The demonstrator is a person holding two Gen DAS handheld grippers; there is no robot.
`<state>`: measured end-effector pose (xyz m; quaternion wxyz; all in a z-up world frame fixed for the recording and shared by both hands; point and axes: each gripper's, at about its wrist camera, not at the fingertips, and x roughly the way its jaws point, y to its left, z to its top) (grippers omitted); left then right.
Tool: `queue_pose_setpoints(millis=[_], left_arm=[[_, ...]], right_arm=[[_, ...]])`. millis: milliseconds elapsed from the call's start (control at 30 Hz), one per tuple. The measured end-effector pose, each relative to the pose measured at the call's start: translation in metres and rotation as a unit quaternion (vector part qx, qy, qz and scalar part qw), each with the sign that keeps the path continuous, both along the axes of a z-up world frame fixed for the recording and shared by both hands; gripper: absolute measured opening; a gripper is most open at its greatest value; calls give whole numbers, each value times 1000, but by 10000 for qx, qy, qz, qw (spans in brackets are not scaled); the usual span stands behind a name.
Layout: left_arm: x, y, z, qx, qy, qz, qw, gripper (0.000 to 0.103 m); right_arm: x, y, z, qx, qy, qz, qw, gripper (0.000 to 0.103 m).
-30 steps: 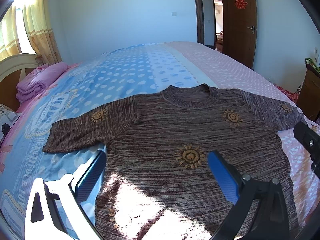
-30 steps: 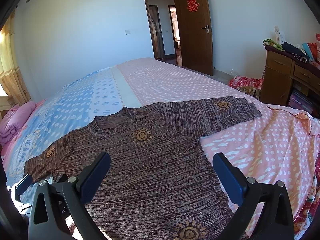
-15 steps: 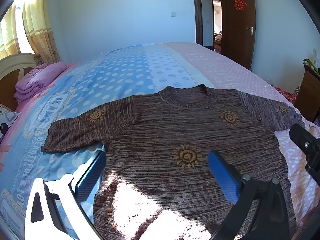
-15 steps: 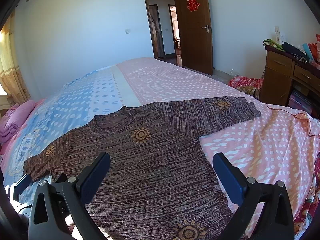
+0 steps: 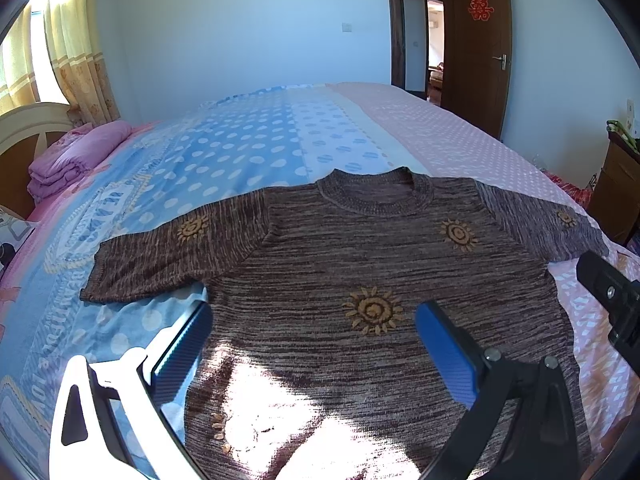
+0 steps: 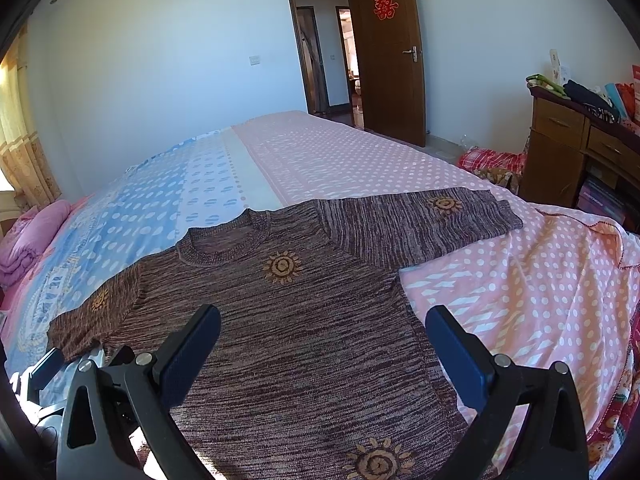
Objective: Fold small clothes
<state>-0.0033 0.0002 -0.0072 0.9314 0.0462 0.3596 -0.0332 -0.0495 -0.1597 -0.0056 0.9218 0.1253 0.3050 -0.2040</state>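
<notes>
Hovering before first fold | sweater (image 5: 360, 264) flat, face-up on bed (image 5: 248, 148), both sleeves spread | left claw (image 5: 312, 344) jaws apart, empty | right claw (image 6: 324, 352) jaws apart, empty | next: likely pinch a sleeve, fold inward | containers: none seen

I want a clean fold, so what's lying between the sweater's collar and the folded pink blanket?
Only bare bedspread, blue with white dots, lies between the collar and the pink blanket. The left wrist view shows it best.
</notes>
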Motion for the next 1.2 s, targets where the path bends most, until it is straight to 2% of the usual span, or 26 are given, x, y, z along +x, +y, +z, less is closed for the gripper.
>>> queue_pose_setpoints(millis=[900,1067,1200], left_arm=[[4,1,-6,-87,106,-34,9999,103],[16,16,-10,-304,152,-101,9994,103],[34,39,-15,-441,108,130,9989,103]], right_arm=[[4,-4,-10,98,102,-27,9999,102],[11,-30,-9,182,103,1,9998,102],[21,-86,0,185,18,-271,9995,102]])
